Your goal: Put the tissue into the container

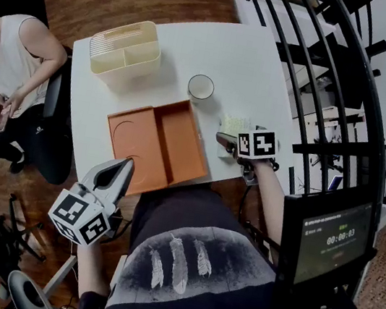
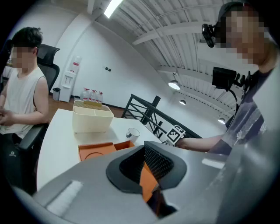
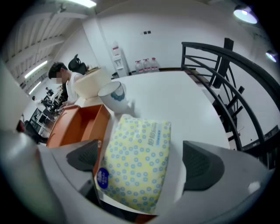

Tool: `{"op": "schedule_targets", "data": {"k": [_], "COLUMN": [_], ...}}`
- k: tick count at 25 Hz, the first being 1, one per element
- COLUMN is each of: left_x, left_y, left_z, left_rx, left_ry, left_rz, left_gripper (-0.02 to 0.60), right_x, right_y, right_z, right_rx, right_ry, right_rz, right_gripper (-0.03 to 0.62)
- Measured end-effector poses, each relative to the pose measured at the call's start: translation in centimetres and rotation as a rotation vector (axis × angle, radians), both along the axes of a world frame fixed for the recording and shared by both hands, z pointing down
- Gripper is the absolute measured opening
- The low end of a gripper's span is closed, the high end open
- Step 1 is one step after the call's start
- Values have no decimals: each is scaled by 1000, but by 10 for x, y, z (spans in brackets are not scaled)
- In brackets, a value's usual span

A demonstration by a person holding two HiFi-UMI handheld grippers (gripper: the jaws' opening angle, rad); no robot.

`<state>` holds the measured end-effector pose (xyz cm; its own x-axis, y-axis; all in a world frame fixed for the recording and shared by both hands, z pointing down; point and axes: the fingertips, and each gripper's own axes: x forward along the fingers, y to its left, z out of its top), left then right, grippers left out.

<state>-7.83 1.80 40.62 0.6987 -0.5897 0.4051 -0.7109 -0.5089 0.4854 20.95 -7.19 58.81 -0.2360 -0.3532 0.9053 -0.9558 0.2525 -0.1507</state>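
White bench (image 1: 257,58) carries a 2-compartment orange tray (image 1: 180,144) and a cream bin (image 1: 126,49) behind it, right gripper (image 3: 142,158) jaws spread wide either side of the yellow dotted tissue pack (image 3: 138,153) lying just right of the tray, pads clear of it, left gripper (image 2: 143,152) jaws pressed together, empty, small cup (image 1: 200,87) beyond the pack.

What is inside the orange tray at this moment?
Nothing shows in either compartment of the orange tray; only a round recess marks one. The left tool covers its near corner, so that bit is unseen. The tissue pack lies outside, on the table.
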Motion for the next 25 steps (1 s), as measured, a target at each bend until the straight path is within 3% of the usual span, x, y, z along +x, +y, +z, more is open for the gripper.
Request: {"op": "schedule_targets", "data": {"k": [4, 6, 9, 11, 14, 18, 22, 25], "left_x": [0, 0, -3, -5, -9, -13, -17, -25], "left_y": [-3, -3, -1, -1, -3, -7, -4, 0], "left_z": [-5, -5, -5, -5, -1, -1, -1, 2], "left_rx": [2, 3, -2, -3, -10, -6, -4, -15], "left_ry": [-2, -4, -7, -13, -12, -3, -3, -3], "left_rz": [19, 30, 25, 24, 21, 18, 20, 12], "left_gripper": [14, 14, 14, 14, 14, 14, 14, 14], "right_x": [-9, -11, -8, -16, -69, -152, -191, -197], "right_y": [4, 5, 8, 12, 21, 35, 40, 36], "right_z": [24, 29, 18, -13, -79, -101, -63, -40], "right_rx": [-108, -132, -114, -47, 54, 45, -21, -36], "right_ry": [-3, -5, 18, 13, -114, -244, -206, -175], "right_rz": [-7, -3, -18, -65, -198, -347, -394, -352], "right_gripper": [597, 556, 518, 517, 517, 518, 518, 518]}}
